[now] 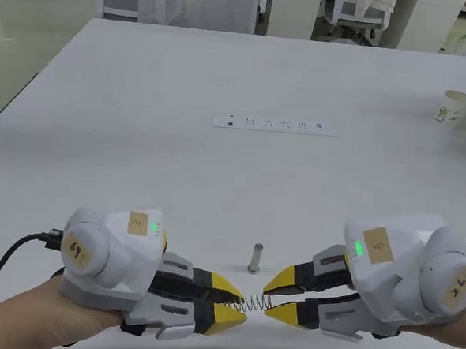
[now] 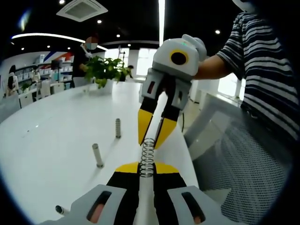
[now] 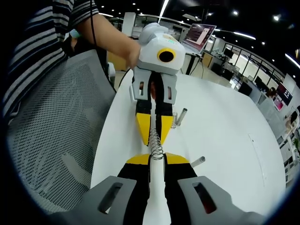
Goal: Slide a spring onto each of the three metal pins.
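I hold one spring (image 1: pixel 255 303) low over the desk (image 1: pixel 211 81), spanning the left gripper (image 1: pixel 235 306) and right gripper (image 1: pixel 274 300), both sets of fingers closed on its ends. A bare pin (image 1: pixel 255 258) stands just beyond; a farther pin (image 2: pixel 118 128) seems to carry a spring, so I judge two remain

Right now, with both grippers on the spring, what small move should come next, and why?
Probably open the left gripper, leaving the spring with the right gripper. Each grips one end, and the spring lies level between them, so it cannot go over the bare pin that stands upright just beyond it. With one end free, the spring could be tipped and lowered onto that pin.
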A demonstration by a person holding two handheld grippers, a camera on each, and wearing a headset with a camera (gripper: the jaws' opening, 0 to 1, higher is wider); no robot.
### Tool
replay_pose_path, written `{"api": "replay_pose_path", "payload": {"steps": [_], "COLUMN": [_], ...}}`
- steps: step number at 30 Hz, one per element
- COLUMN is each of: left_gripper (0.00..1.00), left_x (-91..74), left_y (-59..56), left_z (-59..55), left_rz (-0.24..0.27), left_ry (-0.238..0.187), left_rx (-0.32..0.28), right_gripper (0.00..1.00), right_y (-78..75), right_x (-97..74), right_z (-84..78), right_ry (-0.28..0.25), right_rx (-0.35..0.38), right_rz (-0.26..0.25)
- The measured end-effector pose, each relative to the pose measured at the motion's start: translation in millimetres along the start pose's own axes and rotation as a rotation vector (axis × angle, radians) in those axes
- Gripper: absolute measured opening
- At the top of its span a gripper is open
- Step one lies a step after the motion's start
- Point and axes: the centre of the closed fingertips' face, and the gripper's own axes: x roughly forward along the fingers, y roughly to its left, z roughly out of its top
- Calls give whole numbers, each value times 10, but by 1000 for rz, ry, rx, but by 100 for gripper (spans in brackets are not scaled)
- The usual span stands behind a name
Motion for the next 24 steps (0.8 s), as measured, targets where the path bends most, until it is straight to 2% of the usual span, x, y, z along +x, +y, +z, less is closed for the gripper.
{"api": "replay_pose_path", "payload": {"steps": [7,24], "left_gripper": [2,2], "left_x": [20,33], "left_y": [-3,20], "left_z": [-4,-39], "left_rz": [-6,-5], "left_ry": [4,19], "left_rx": [4,14], "right_gripper": [7,7], "right_y": [-30,-21], "right_x": [-23,-11], "right_z": [63,175], "right_ry": [-34,-65], "right_rx": [30,14], "right_rz": [-2,-2]}}
